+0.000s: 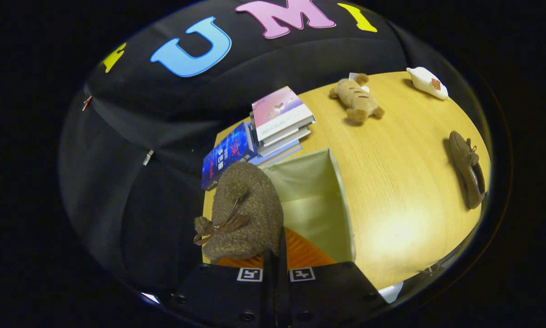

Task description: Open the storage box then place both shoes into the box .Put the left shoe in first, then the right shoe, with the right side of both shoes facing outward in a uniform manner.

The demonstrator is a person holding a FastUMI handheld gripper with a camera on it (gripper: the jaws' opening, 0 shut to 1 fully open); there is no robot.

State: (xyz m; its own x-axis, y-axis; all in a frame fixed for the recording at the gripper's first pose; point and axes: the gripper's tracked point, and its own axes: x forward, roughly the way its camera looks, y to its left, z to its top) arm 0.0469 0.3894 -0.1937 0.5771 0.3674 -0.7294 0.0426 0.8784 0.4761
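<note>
The storage box [318, 200] stands open on the table [400, 182], just ahead of the gripper [276, 255], so the opening step looks done. The fingers are closed on the edge of a brown fuzzy shoe [245, 209], held over the box's left rim, i.e. not yet set inside. The 2nd shoe [467, 168] lies well apart on the table's right side, so approx. half the work is left, imo.

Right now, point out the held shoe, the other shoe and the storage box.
held shoe [245, 214], gripper view, fuzzy upper.
other shoe [466, 171], gripper view, its side.
storage box [309, 182], gripper view, pale inner wall.
</note>
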